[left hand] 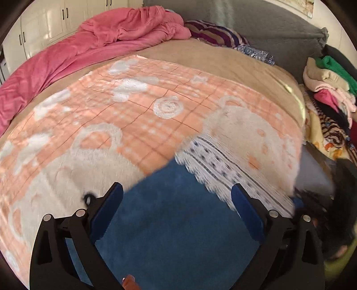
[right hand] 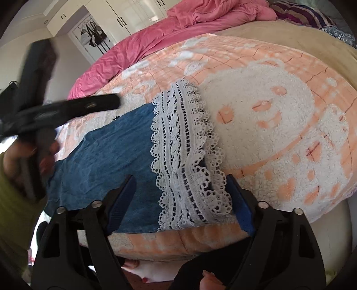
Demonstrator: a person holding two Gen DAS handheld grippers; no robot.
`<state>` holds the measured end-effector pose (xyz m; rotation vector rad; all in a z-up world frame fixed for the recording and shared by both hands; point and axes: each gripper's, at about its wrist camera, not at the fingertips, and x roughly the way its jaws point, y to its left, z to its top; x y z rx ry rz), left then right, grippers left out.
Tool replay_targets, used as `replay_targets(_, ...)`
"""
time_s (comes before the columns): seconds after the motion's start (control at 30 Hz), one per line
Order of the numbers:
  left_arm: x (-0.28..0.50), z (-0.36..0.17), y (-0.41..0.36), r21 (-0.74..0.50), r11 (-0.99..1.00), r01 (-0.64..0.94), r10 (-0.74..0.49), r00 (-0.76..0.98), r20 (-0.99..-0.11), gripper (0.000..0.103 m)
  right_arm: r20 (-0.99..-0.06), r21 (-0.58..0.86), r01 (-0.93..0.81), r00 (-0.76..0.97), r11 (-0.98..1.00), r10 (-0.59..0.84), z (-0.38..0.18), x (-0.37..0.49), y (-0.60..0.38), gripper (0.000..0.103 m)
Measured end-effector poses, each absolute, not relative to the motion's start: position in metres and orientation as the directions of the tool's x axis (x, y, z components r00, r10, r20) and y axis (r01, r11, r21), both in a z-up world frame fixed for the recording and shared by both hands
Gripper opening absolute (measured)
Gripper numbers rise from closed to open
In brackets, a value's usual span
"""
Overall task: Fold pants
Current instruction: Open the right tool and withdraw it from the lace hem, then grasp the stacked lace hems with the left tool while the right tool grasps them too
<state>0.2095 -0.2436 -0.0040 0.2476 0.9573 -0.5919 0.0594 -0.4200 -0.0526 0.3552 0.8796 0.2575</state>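
Blue denim pants (right hand: 100, 160) with a white lace hem (right hand: 185, 156) lie flat on a peach and white fleece blanket (right hand: 267, 125) on the bed. My right gripper (right hand: 180, 178) stands open over the hem, one finger above the denim and the other at the lace's right edge. In the left wrist view my left gripper (left hand: 176, 186) is wide open above the blue denim (left hand: 169, 223), nothing between its fingers, and the lace hem (left hand: 223, 171) runs to its right. The left gripper's blurred black body (right hand: 67, 109) shows in the right wrist view, held by a hand (right hand: 44, 156).
A pink duvet (left hand: 100, 42) is bunched at the far side of the bed beside a striped pillow (left hand: 214, 33) and a grey headboard (left hand: 279, 29). A pile of clothes (left hand: 330, 89) sits off the bed's right edge. White wardrobes (left hand: 51, 20) stand behind.
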Motion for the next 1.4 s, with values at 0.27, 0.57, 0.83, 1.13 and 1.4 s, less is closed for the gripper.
replay_targets(0.27, 0.254, -0.040, -0.274, -0.173, 0.740, 0.650, -0.444, 0.279, -0.851, 0.094, -0.687, 0.436, -0.050, 0.626, 0.899, 0.368, -0.058, 0.058, -0.427, 0.030)
replay_targets(0.57, 0.264, -0.063, -0.302, -0.243, 0.639, 0.730, -0.510, 0.165, -0.845, 0.078, -0.672, 0.505, -0.026, 0.615, 0.863, 0.412, -0.067, 0.063, -0.435, 0.030)
replay_targets(0.83, 0.256, -0.057, -0.295, -0.281, 0.638, 0.717, -0.564, 0.187, -0.805, 0.037, -0.668, 0.493, -0.043, 0.622, 0.869, 0.410, -0.066, 0.061, -0.430, 0.018)
replay_targets(1.13, 0.233, -0.004, -0.243, -0.292, 0.600, 0.745, -0.673, 0.274, -0.687, 0.030, -0.543, 0.421, -0.222, 0.715, 0.879, 0.441, -0.021, 0.034, -0.390, 0.015)
replay_targets(1.4, 0.217, 0.025, -0.136, -0.353, 0.673, 0.650, -0.697, 0.395, -0.599, 0.030, -0.511, 0.359, -0.454, 0.636, 0.815, 0.579, 0.008, 0.040, -0.303, 0.015)
